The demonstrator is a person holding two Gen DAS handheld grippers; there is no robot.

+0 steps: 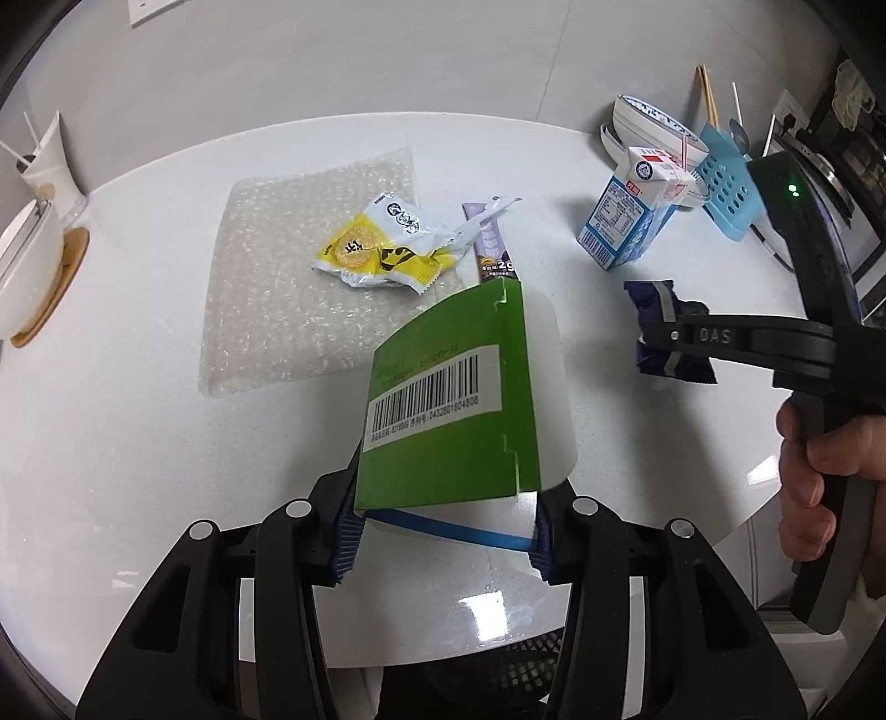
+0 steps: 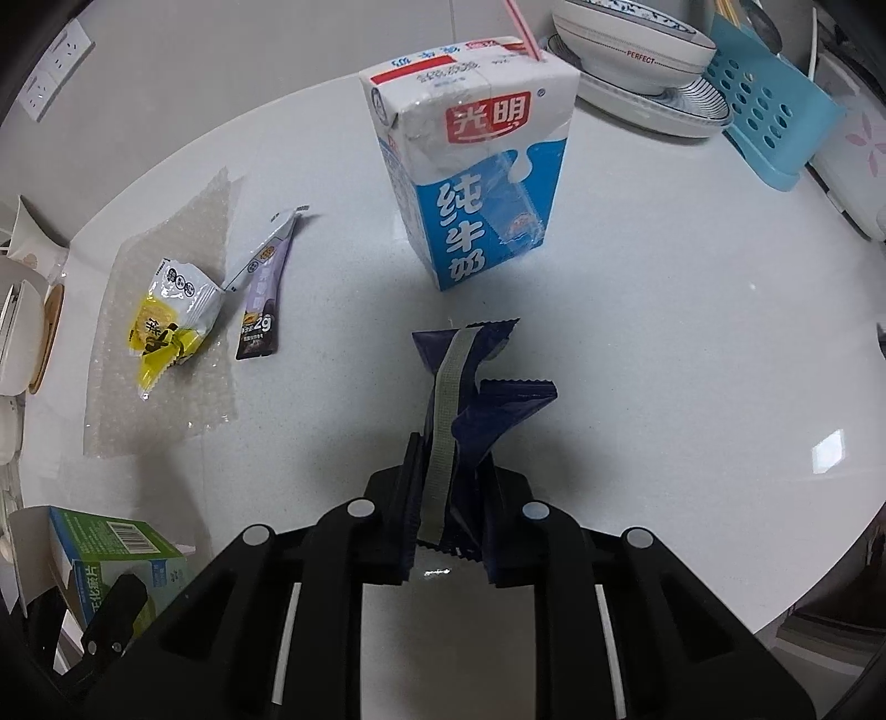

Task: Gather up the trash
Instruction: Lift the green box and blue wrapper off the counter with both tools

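Note:
My left gripper (image 1: pixel 443 526) is shut on a green and white cardboard box (image 1: pixel 454 399) with a barcode label, held above the white table (image 1: pixel 111 415). The box also shows in the right wrist view (image 2: pixel 111 548). My right gripper (image 2: pixel 448 531) is shut on a dark blue wrapper (image 2: pixel 470 410) with a silver strip, lifted above the table; it also shows in the left wrist view (image 1: pixel 670 332). On the table lie a yellow snack wrapper (image 1: pixel 382 249) on a bubble-wrap sheet (image 1: pixel 277 288), a purple sachet (image 1: pixel 493 243), and an upright blue-white milk carton (image 2: pixel 476 183) with a pink straw.
Stacked bowls (image 2: pixel 637 50) and a blue plastic basket (image 2: pixel 769 111) stand at the back right. A white cup on a wooden coaster (image 1: pixel 33 277) and a paper cup (image 1: pixel 50 166) sit at the left edge. The table's rounded front edge is near both grippers.

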